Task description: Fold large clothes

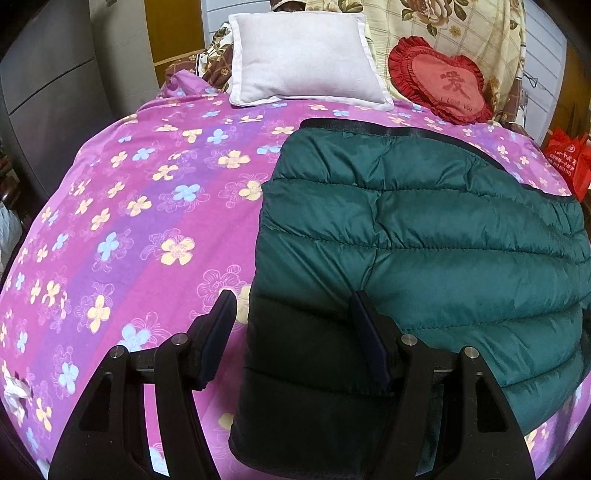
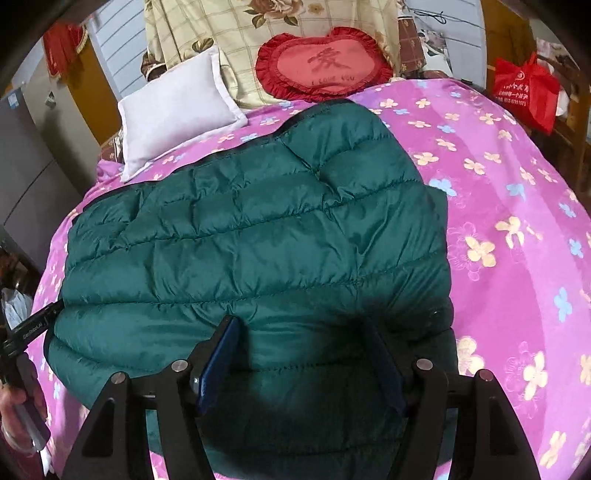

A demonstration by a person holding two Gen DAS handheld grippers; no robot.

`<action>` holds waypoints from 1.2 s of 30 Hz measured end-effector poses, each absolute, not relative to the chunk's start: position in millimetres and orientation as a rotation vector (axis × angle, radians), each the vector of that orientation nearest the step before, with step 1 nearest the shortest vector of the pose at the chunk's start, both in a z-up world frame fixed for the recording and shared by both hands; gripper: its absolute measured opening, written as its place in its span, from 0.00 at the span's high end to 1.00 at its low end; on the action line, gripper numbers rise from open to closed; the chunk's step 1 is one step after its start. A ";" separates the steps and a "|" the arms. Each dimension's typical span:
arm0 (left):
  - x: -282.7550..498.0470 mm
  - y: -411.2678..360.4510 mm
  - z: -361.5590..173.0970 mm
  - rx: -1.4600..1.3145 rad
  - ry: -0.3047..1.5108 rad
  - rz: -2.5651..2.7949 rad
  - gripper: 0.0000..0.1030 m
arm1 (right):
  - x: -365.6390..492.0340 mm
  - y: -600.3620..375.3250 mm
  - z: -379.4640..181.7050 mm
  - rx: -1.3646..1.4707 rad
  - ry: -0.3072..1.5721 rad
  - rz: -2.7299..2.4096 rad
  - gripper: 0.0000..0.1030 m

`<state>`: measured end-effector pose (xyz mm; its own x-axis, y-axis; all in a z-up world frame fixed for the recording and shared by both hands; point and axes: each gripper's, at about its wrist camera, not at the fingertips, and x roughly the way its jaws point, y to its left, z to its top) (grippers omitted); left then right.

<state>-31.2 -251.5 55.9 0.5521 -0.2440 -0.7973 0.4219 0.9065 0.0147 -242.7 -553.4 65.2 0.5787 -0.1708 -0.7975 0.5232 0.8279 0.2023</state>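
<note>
A dark green quilted down jacket (image 1: pixel 424 240) lies folded on a bed with a pink flowered sheet (image 1: pixel 129 221); it also shows in the right wrist view (image 2: pixel 258 236). My left gripper (image 1: pixel 293 306) is open and empty, hovering over the jacket's near left edge, one finger over the sheet, one over the jacket. My right gripper (image 2: pixel 301 332) is open and empty, just above the jacket's near part. The left gripper's body shows at the left edge of the right wrist view (image 2: pixel 26 332), beside the jacket.
A white pillow (image 1: pixel 303 62) and a red heart-shaped cushion (image 1: pixel 443 81) lie at the head of the bed, against a floral quilt (image 2: pixel 258 22). A red bag (image 2: pixel 524 92) hangs at the right. A grey cabinet (image 1: pixel 44 92) stands left of the bed.
</note>
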 end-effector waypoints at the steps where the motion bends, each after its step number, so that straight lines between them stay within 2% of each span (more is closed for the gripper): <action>1: -31.3 -251.2 55.5 0.214 0.904 -0.397 0.37 | -245.3 -552.0 69.6 0.446 0.861 -0.421 0.35; 6: -31.1 -250.0 54.5 0.198 0.908 -0.400 0.37 | -267.4 -538.3 83.0 0.465 0.806 -0.385 0.35; 10: -31.1 -249.4 52.9 0.195 0.902 -0.392 0.33 | -262.3 -533.5 62.5 0.437 0.853 -0.391 0.34; 14: -31.3 -247.4 52.5 0.185 0.907 -0.393 0.32 | -252.6 -532.1 55.0 0.420 0.867 -0.392 0.25; 18: -27.6 -245.3 54.2 0.170 0.928 -0.406 0.32 | -256.3 -532.3 65.2 0.420 0.861 -0.379 0.25; 24: -8.8 -217.2 62.0 -0.091 1.037 -0.563 0.32 | -272.3 -554.7 97.2 0.445 0.751 -0.370 0.25; 26: -1.6 -206.0 63.1 -0.190 1.046 -0.619 0.31 | -273.6 -572.1 99.0 0.482 0.741 -0.366 0.22; 27: 1.3 -203.4 63.1 -0.219 1.046 -0.633 0.30 | -273.7 -582.6 97.6 0.515 0.736 -0.363 0.19; 29: 9.9 -199.2 58.2 -0.280 1.062 -0.669 0.25 | -272.9 -599.3 93.7 0.569 0.725 -0.351 0.19; 36: 34.6 -202.9 29.0 -0.377 1.208 -0.738 0.22 | -254.5 -653.8 64.0 0.703 0.752 -0.294 0.18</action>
<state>34.6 -202.9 29.0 0.1654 -0.6907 -0.7039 0.3111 0.7139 -0.6274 -254.5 -653.8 64.0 0.7043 -0.0005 -0.7099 0.4807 0.7363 0.4763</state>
